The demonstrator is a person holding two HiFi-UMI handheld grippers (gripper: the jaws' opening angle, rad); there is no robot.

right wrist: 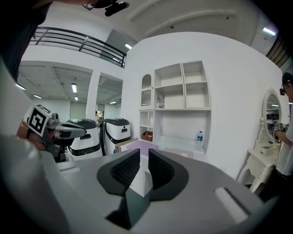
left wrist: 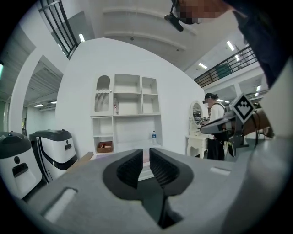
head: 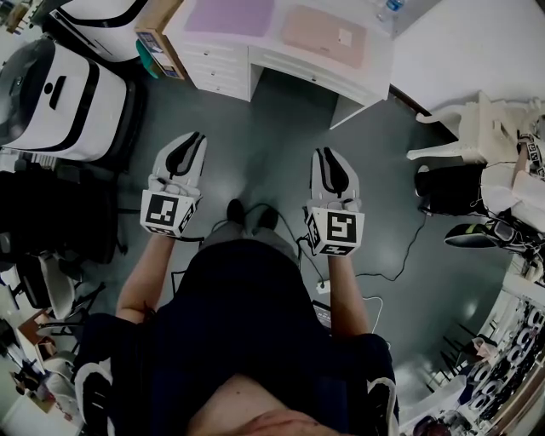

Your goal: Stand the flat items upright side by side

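Two flat items lie on the white desk far ahead: a purple mat and a pink mat. The purple mat shows just past my right jaws in the right gripper view. My left gripper and right gripper hang side by side above the grey floor, well short of the desk. The left gripper has a narrow gap between its ribbed pads, and nothing is in it. My right gripper stands the same way, slightly open and holding nothing.
White machines stand at the left, and a cardboard box sits at the desk's left end. A white shelf unit with a water bottle backs the desk. A white dresser, a person and a floor cable are at the right.
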